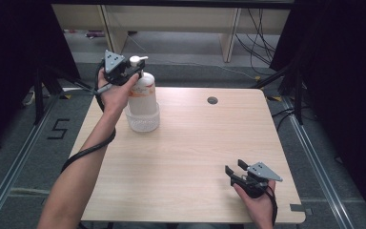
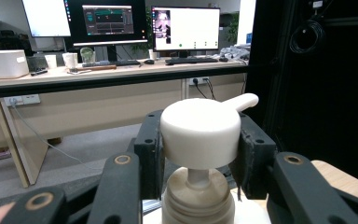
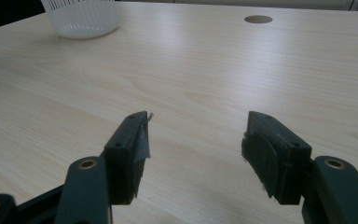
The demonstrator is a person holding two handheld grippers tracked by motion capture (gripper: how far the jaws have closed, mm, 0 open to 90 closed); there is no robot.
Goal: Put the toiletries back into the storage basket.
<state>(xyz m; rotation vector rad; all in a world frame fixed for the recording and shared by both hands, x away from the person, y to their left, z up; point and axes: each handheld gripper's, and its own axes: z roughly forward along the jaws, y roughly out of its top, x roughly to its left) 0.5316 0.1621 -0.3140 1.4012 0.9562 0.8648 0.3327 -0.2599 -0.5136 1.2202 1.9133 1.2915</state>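
A white pump bottle [image 1: 142, 93] with an orange label stands upright in a small white ribbed basket [image 1: 143, 123] at the table's far left. My left gripper [image 1: 134, 69] is level with the bottle's top and shut on the pump head [image 2: 200, 133]. Its two black pads press on either side of the head, and the spout points away to the right. My right gripper [image 1: 234, 167] rests low over the table's near right corner. In the right gripper view that gripper [image 3: 193, 135] stands open with only bare wood between its jaws.
The light wooden table [image 1: 195, 143] has a round cable hole [image 1: 212, 100] near its far edge. The basket [image 3: 81, 16] and the hole [image 3: 258, 19] lie far ahead of the right gripper. Beyond the table are desk legs, cables and monitors [image 2: 121, 21].
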